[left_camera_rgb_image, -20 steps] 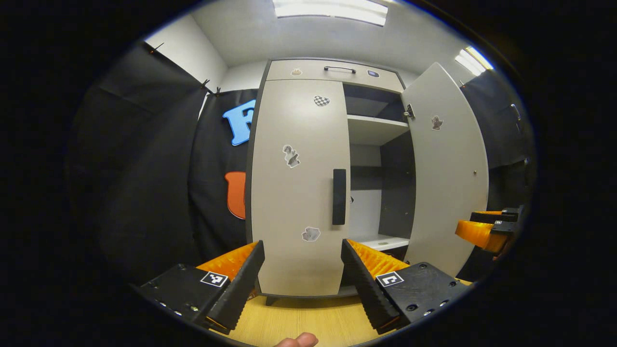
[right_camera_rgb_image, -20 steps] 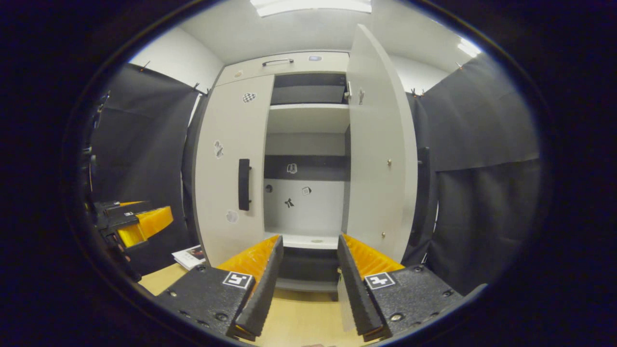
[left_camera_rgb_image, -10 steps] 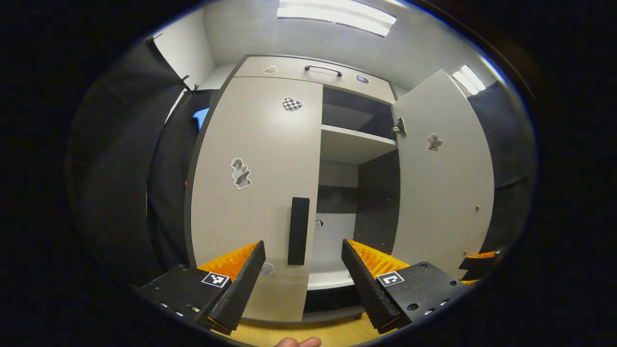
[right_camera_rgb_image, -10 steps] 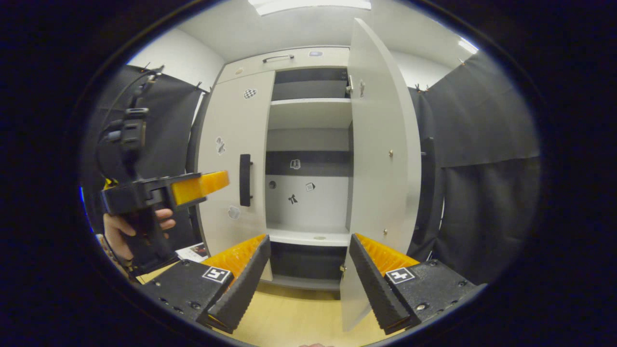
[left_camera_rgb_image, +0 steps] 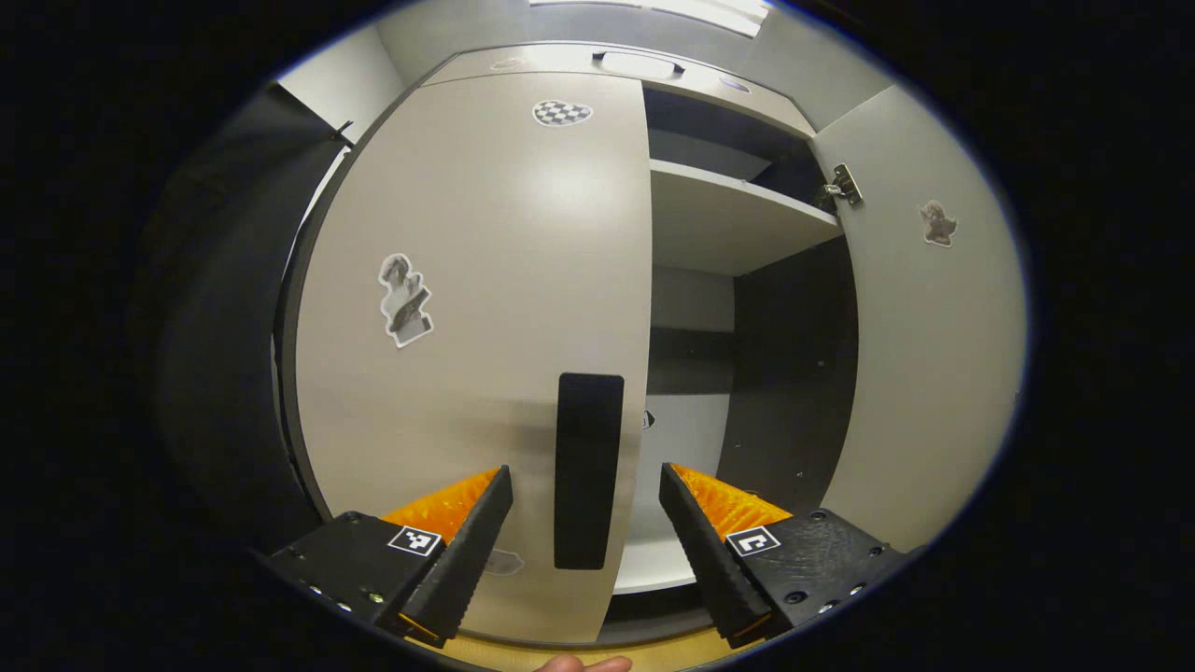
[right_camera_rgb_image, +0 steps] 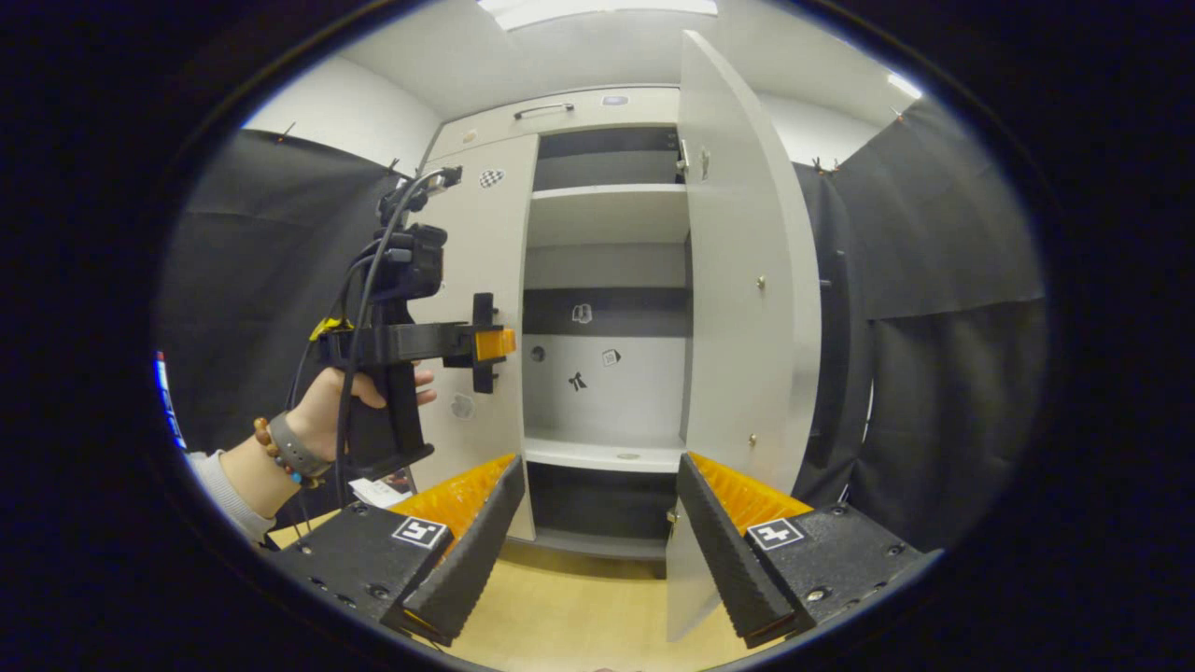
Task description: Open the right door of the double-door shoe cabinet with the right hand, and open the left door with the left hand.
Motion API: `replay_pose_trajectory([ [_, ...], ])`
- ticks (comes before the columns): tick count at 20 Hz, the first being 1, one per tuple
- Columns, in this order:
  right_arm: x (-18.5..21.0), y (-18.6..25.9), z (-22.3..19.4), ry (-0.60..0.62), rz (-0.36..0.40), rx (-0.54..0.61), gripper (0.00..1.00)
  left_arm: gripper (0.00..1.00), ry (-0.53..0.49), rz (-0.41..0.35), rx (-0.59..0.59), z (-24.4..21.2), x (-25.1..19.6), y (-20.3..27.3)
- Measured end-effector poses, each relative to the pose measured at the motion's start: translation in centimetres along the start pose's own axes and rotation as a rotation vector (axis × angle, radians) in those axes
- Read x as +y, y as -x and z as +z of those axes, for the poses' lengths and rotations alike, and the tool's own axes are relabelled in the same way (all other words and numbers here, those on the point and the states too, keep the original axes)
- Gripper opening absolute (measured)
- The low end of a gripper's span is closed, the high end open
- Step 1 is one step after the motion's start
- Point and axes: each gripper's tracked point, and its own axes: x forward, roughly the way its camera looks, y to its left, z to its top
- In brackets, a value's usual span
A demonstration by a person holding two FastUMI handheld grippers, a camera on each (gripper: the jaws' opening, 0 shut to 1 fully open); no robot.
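— Grey panels are seen on the shoe cabinet (right_camera_rgb_image: 597, 117); how are its doors set?

— The right door (right_camera_rgb_image: 742, 280) is swung wide open, edge-on in the right gripper view, with its inner face (left_camera_rgb_image: 924, 327) seen in the left gripper view. The left door (left_camera_rgb_image: 485, 308) is closed, and stickers are stuck on its front.

— Where is the left gripper placed?

— The left gripper (left_camera_rgb_image: 586, 532) is held close to the left door, its fingers spread apart, and the black vertical handle (left_camera_rgb_image: 588, 471) is framed between them without being pressed. In the right gripper view the same gripper (right_camera_rgb_image: 481, 343) is seen level with the handle (right_camera_rgb_image: 483, 317), gripped by a hand (right_camera_rgb_image: 350, 401) with a beaded bracelet and a grey sleeve; whether the handle is touched cannot be told.

— And the right gripper?

— The right gripper (right_camera_rgb_image: 597, 532) is held back from the cabinet over the wooden floor (right_camera_rgb_image: 569, 621), fingers apart, nothing between them. A white shelf (right_camera_rgb_image: 607, 210) and a lower shelf (right_camera_rgb_image: 602, 455) are exposed inside, and small stickers are seen on the back panel (right_camera_rgb_image: 597, 373)
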Motion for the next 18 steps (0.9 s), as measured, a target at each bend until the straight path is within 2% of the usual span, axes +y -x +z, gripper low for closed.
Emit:
replay_pose_trajectory([
  [5, -0.9, -0.4, -0.3, -0.015, -0.018, 0.006, 1.00, 0.95, -0.017, 0.037, 0.017, -0.6, 0.5, -1.0],
  [6, -1.0, -0.4, -0.4, -0.017, -0.020, 0.009, 1.00, 0.91, -0.018, 0.038, 0.022, -0.8, 0.7, -1.1],
  [11, -0.5, -0.9, -0.4, -0.003, -0.014, 0.009, 1.00, 0.87, -0.056, 0.073, 0.030, -1.1, 1.5, -1.3],
  [15, 0.1, -1.4, -0.4, 0.052, -0.014, 0.004, 1.00, 0.75, -0.045, 0.076, 0.020, -1.0, 2.0, -1.3],
  [16, 0.2, -1.4, -0.6, 0.053, -0.007, 0.007, 1.00, 0.60, -0.029, 0.070, 0.021, -1.2, 2.0, -1.3],
  [17, 0.4, -1.6, -0.6, 0.052, 0.002, 0.010, 1.00, 0.64, -0.029, 0.065, 0.020, -1.1, 2.0, -1.4],
  [18, 0.6, -1.8, -0.7, 0.051, 0.008, 0.013, 1.00, 0.59, -0.035, 0.043, 0.023, -1.3, 1.4, -1.3],
])
